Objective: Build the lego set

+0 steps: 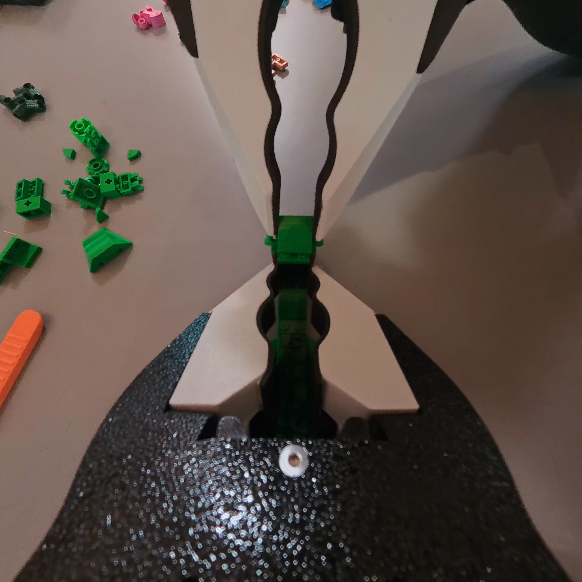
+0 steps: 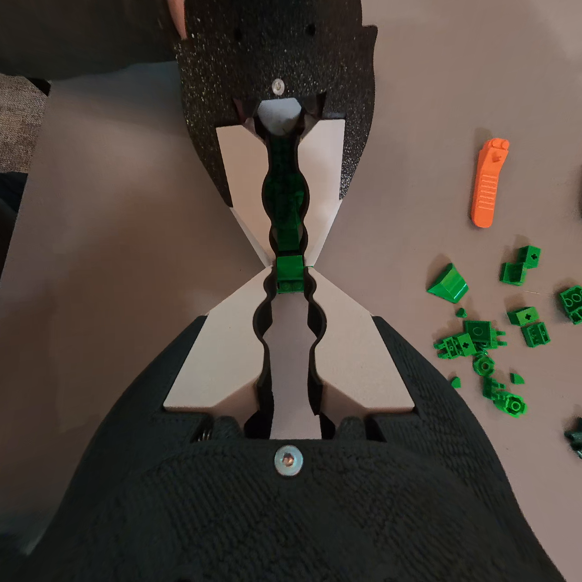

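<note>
My left gripper (image 1: 293, 267) is shut on a long green lego assembly (image 1: 293, 311) that lies lengthwise between its fingers. My right gripper (image 2: 289, 275) is shut on a small green brick (image 2: 289, 272). The two grippers meet tip to tip above the tan table. The brick (image 1: 294, 239) touches the front end of the assembly (image 2: 283, 201). The right gripper (image 1: 294, 234) comes in from the top of the left wrist view. The left gripper (image 2: 288, 253) comes in from the top of the right wrist view. The joint between brick and assembly is partly hidden by the fingertips.
Loose green pieces (image 1: 100, 185) (image 2: 478, 340) and a green slope piece (image 1: 105, 248) (image 2: 447, 283) lie on the table beside the grippers. An orange brick separator (image 1: 19, 349) (image 2: 488, 185) lies nearby. Dark green (image 1: 23, 100), pink (image 1: 148, 19) and salmon (image 1: 278, 61) pieces lie farther off. My two grippers' fingertips are within a few centimetres of each other. The green slope piece (image 1: 105, 248) sits 11 cm or so from the ends of my left fingers. Seen from the right wrist view (image 2: 445, 277) as well.
</note>
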